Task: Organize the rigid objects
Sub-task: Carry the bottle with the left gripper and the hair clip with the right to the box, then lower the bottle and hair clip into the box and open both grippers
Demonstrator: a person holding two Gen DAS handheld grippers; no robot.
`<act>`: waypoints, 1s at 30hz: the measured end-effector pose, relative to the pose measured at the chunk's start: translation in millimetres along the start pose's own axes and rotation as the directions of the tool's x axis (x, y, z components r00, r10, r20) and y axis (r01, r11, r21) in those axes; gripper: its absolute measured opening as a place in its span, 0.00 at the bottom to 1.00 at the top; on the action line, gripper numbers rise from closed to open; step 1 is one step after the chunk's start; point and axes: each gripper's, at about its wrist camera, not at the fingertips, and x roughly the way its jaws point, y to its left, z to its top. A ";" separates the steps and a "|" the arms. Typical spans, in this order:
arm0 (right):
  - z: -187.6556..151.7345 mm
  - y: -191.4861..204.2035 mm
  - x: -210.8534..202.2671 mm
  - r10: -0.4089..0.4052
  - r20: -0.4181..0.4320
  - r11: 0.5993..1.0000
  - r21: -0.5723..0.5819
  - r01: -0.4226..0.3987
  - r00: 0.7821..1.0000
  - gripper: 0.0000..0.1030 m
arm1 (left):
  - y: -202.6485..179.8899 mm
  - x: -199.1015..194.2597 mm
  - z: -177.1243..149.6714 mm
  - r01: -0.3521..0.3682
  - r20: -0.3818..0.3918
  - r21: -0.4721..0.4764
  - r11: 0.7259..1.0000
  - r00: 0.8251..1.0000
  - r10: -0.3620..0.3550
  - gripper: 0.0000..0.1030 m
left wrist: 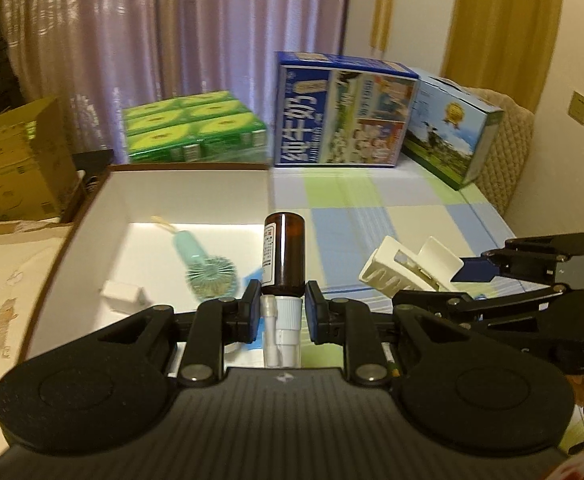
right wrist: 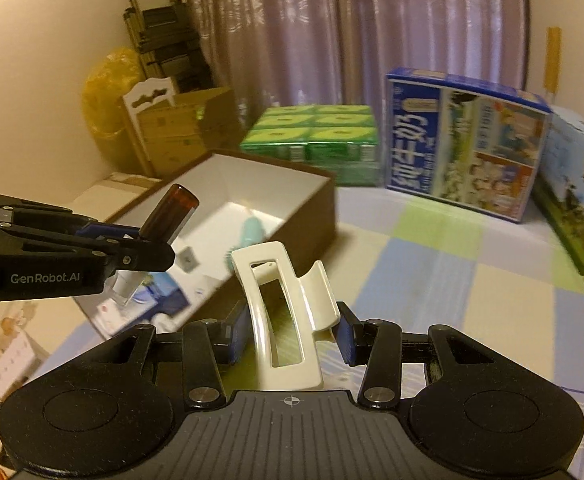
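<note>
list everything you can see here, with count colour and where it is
spray bottle: 1, amber brown with white nozzle, held in left gripper above the box edge
hair claw clip: 1, cream white, held in right gripper
open box: 1, brown outside, white inside, on the bed
brush: 1, teal, inside the box
small block: 1, white, inside the box
drink pack: 1, green, behind the box
milk carton box: 1, blue, right of the green pack
picture box: 1, blue and green, far right
cardboard box: 1, tan, left
curtain: purple, behind
left gripper: 1, black, shut on bottle
right gripper: 1, black, shut on clip
</note>
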 end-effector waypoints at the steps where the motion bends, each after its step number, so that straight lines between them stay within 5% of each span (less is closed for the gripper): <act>1: 2.2 6.3 3.8 0.007 0.000 1.000 -0.001 -0.007 1.000 0.40 | 6.2 -2.1 -0.6 -0.007 0.002 -0.005 1.000 1.000 0.007 0.18; 16: 33.4 72.7 71.1 0.077 -0.021 0.997 0.011 -0.076 0.997 0.40 | 96.7 -0.2 -3.8 -0.077 -0.022 -0.038 0.996 0.997 0.076 0.18; 30: 73.0 61.7 152.5 0.001 -0.058 1.000 -0.004 -0.002 0.998 0.40 | 142.3 80.9 27.7 -0.073 -0.115 -0.023 0.997 0.991 0.070 0.18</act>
